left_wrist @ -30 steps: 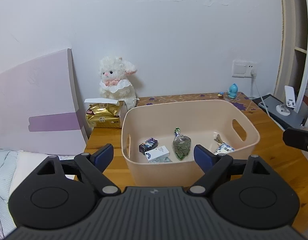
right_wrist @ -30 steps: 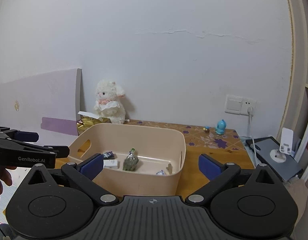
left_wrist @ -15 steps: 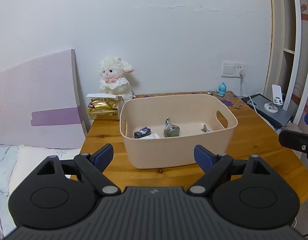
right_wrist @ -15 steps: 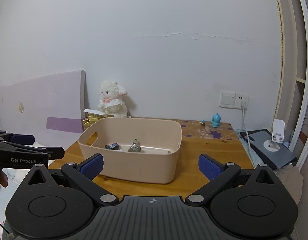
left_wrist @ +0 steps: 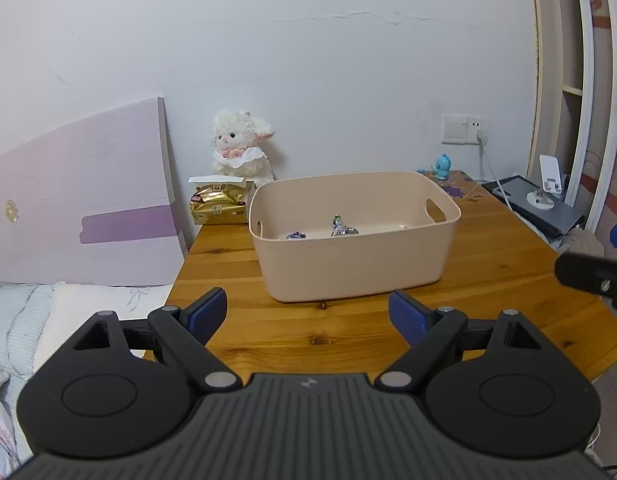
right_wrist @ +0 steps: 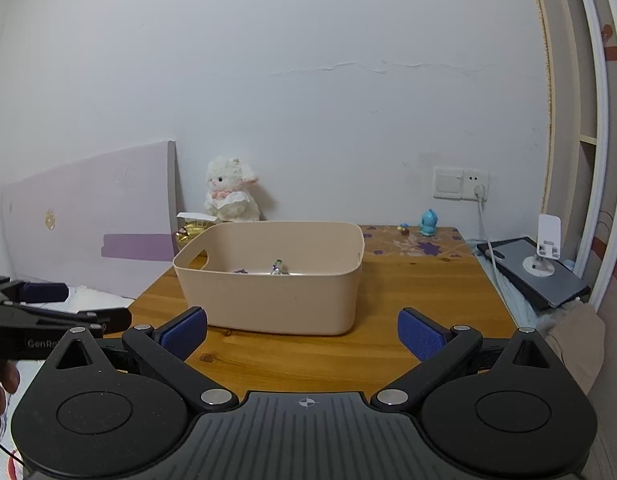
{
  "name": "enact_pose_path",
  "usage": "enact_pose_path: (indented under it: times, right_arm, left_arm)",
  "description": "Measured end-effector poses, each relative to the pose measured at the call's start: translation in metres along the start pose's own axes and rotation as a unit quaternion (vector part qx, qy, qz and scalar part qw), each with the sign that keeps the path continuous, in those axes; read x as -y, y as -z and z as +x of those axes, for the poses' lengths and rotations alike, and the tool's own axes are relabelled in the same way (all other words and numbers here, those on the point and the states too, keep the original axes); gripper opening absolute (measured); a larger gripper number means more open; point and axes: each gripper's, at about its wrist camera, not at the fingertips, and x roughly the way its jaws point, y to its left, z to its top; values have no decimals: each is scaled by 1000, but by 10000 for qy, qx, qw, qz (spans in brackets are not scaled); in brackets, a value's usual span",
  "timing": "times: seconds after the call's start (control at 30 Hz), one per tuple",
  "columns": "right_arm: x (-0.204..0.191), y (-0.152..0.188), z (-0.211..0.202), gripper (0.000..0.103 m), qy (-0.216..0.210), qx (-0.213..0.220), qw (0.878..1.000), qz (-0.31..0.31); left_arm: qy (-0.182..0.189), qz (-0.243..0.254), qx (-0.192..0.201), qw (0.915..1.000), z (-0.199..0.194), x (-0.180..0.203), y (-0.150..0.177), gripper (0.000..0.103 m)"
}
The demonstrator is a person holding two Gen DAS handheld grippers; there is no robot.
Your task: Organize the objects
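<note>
I read "GenRo" on my left gripper [right_wrist: 64,312], the rest cut off. Both it and my right gripper [right_wrist: 302,330] hang level over the tabletop's [left_wrist: 348,332] near edge, jaws apart, empty. The beige bin [left_wrist: 354,256] sits mid-tabletop holding small wrapped packets [left_wrist: 342,230].

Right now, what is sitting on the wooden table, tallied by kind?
Bins: 1, the beige bin.
Wrapped items showing inside the bin: 2, one purple, one silver-green.
Plush toys: 1, the white lamb.
Gold packs: 1.
Blue figurines: 1.
Total: 6. The near wall of the bin may hide more.
</note>
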Motion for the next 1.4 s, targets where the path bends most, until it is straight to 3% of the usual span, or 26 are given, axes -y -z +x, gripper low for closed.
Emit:
enact_pose_path:
  times: [0.67,1.4]
  right_arm:
    - [4,19,-25,103,131,-186,9997,-16]
    - [10,22,-2,103,159,-496,9986,58]
  left_arm:
    - [41,-37,1,10000,-31,1,27,89]
    - [14,-109,-153,9998,-17,-7,25,89]
